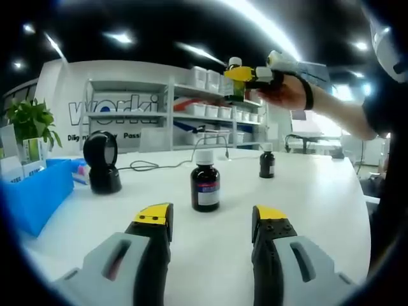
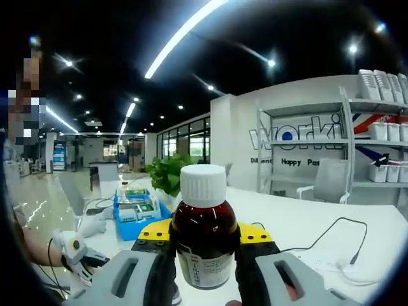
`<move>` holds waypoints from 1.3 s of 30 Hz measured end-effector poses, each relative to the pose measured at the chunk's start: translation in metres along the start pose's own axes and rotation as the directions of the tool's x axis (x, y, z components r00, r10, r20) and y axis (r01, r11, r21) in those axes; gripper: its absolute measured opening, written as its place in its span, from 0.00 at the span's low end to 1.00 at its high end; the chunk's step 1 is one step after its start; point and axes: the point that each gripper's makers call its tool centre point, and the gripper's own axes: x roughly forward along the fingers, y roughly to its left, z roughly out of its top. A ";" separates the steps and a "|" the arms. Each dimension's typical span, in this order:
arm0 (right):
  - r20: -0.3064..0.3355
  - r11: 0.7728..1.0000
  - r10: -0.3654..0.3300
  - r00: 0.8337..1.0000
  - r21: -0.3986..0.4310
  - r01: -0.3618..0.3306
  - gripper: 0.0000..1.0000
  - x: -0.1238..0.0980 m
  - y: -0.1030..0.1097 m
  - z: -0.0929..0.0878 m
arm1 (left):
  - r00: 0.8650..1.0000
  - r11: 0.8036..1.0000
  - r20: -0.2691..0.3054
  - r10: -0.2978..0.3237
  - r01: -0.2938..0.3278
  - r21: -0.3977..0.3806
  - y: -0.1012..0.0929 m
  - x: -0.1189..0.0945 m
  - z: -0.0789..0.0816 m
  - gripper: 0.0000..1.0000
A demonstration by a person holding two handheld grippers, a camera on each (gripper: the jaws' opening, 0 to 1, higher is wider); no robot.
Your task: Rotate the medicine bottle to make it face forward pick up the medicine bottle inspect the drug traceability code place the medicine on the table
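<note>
Between right tool [image 2: 204,255] jaws: medicine bottle [image 2: 203,239]

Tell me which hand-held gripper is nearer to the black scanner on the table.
Left. The left hand-held gripper sits low over the table, open, with the black scanner just ahead to its left. The right hand-held gripper is raised high above the table, gripping a medicine bottle.

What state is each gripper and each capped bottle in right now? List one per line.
Left hand-held gripper: open, empty, low over the table.
Right hand-held gripper: shut on the raised brown glass bottle with white cap.
Nearer brown bottle with white cap: upright, capped, on the white table.
Farther small brown bottle: upright, capped.
</note>
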 end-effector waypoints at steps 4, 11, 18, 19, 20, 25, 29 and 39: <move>0.013 1.000 0.015 1.000 -0.011 -0.015 0.31 0.015 0.001 0.017 | 1.000 1.000 0.000 0.000 0.000 0.000 0.000 0.000 0.000 0.40; -0.006 0.999 0.025 1.000 -0.037 -0.025 0.31 0.045 0.005 0.025 | 1.000 1.000 0.001 0.000 0.000 0.004 0.000 0.000 0.001 0.40; 0.003 0.999 0.034 0.999 -0.026 -0.034 0.31 0.078 0.015 0.033 | 1.000 1.000 0.006 -0.002 0.002 0.003 -0.001 -0.001 0.002 0.40; 0.003 0.999 0.034 0.999 -0.026 -0.034 0.31 0.080 0.015 0.033 | 1.000 1.000 0.006 -0.002 0.002 0.003 -0.001 -0.001 0.002 0.40; -0.003 0.999 0.032 0.999 -0.038 -0.032 0.31 0.086 0.016 0.032 | 1.000 1.000 0.006 -0.003 0.003 0.006 -0.002 -0.001 0.002 0.40; -0.017 0.999 0.023 1.000 -0.024 -0.023 0.31 0.107 0.015 0.024 | 1.000 1.000 0.009 -0.005 0.005 0.010 -0.002 -0.001 0.002 0.40; -0.020 1.000 0.014 1.000 -0.019 -0.014 0.31 0.121 0.018 0.016 | 1.000 1.000 0.011 -0.007 0.007 0.011 -0.002 -0.001 0.002 0.40; -0.047 0.999 -0.021 0.999 0.039 0.023 0.31 0.152 0.027 -0.021 | 1.000 1.000 0.013 -0.008 0.008 0.017 -0.002 -0.001 0.001 0.40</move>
